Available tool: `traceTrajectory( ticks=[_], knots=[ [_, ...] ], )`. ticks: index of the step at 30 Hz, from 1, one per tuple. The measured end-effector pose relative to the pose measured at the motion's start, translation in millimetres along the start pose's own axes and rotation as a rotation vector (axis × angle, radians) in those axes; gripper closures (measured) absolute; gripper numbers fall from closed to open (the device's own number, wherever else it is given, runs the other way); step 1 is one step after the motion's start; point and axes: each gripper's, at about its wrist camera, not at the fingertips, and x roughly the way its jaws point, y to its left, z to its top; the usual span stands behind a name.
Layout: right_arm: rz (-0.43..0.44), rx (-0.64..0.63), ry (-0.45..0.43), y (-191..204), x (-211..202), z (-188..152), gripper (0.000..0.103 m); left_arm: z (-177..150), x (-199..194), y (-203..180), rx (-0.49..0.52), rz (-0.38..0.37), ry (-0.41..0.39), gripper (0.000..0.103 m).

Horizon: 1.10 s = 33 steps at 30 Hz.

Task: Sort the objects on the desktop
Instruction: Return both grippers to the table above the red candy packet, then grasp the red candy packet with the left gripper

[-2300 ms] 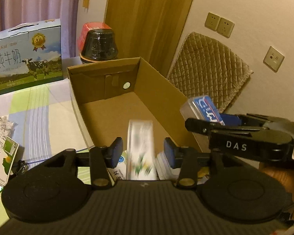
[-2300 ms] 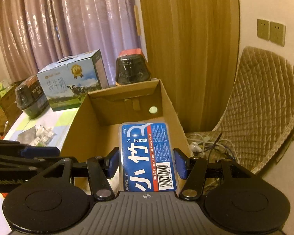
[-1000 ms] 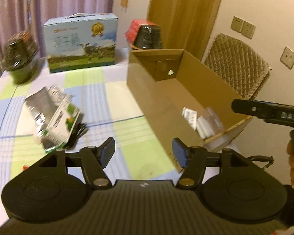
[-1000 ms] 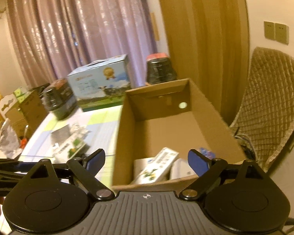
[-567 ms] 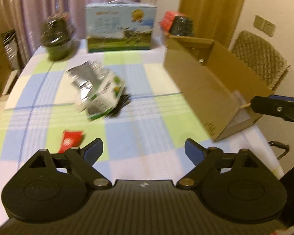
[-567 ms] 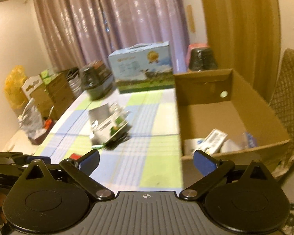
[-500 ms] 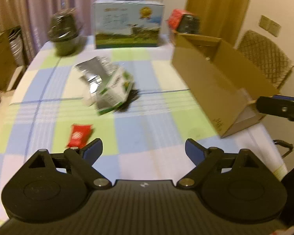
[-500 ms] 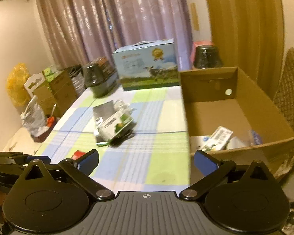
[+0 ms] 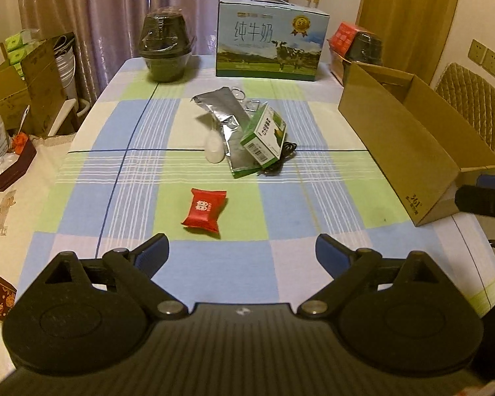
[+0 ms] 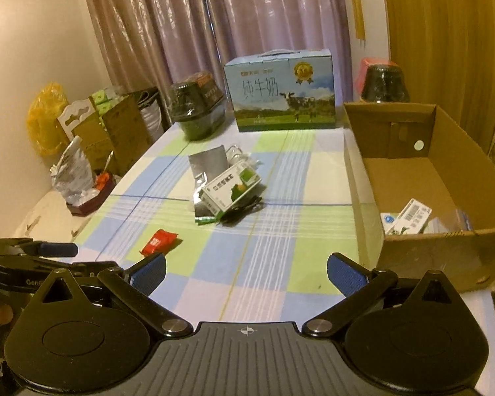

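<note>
A red snack packet (image 9: pixel 204 213) lies on the checked tablecloth, just ahead of my left gripper (image 9: pixel 241 250), whose jaws are opening with nothing between them. Farther back sits a pile: a green-and-white carton (image 9: pixel 264 135), a silver foil pouch (image 9: pixel 221 109), a small white object (image 9: pixel 213 148) and a black cable (image 9: pixel 285 155). At the table's right edge stands an open cardboard box (image 10: pixel 429 257), and in it lie a carton (image 10: pixel 409 219) and other packs. My right gripper (image 10: pixel 246 272) is open and empty, left of the box's near corner.
A blue milk case (image 9: pixel 270 39) stands at the back of the table between two dark wrapped bowls (image 9: pixel 166 46) (image 9: pixel 363 46). Cardboard boxes and bags (image 9: pixel 26 82) crowd the floor on the left. A quilted chair (image 9: pixel 472 99) is behind the box.
Both grippers dropped their packs into the box, opened wide and pulled back and left. The views now take in the whole table, with the red packet near the left gripper.
</note>
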Motion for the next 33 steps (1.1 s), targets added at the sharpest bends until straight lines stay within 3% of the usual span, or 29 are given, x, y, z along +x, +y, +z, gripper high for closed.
traceTrajectory(
  ticks=[15, 25, 33],
  knots=[
    [-0.009, 0.014, 0.034, 4, 23, -2, 0.002, 3, 14, 27, -0.010, -0.019, 0.016, 0.009],
    [0.010, 0.020, 0.052, 8, 61, 3, 0.002, 22, 41, 39, 0.089, -0.018, 0.050, 0.010],
    [0.003, 0.031, 0.070, 6, 95, 12, 0.002, 31, 84, 41, 0.179, -0.022, 0.100, 0.018]
  ],
)
